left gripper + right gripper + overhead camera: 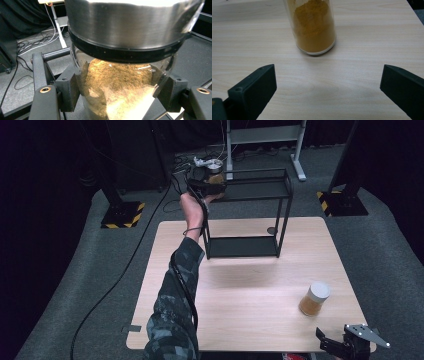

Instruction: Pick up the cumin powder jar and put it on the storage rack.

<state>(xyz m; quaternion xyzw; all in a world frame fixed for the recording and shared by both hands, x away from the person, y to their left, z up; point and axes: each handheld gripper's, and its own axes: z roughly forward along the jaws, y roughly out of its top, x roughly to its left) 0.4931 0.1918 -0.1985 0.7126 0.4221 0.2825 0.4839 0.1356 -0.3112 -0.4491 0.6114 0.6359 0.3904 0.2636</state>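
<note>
Fingers, left: left gripper [117, 95] pinching spice jar [120, 82], upright (metal lid up), at black rack [260, 195].
Fingers, right: right gripper [327, 90] spread; second jar [313, 25] upright on tabletop [362, 62].

My left sleeve [175, 300] was a dark grey-and-black camouflage print, and a black cable [187, 292] ran along it from my left gripper [206, 186], a black tool. In the left gripper view its matte black jaws carried brass-coloured screw inserts [45, 89]. My right gripper [345, 344] was black too, topped by a grey three-cornered plate [367, 335], with blocky, squared-off black jaw tips.
</note>
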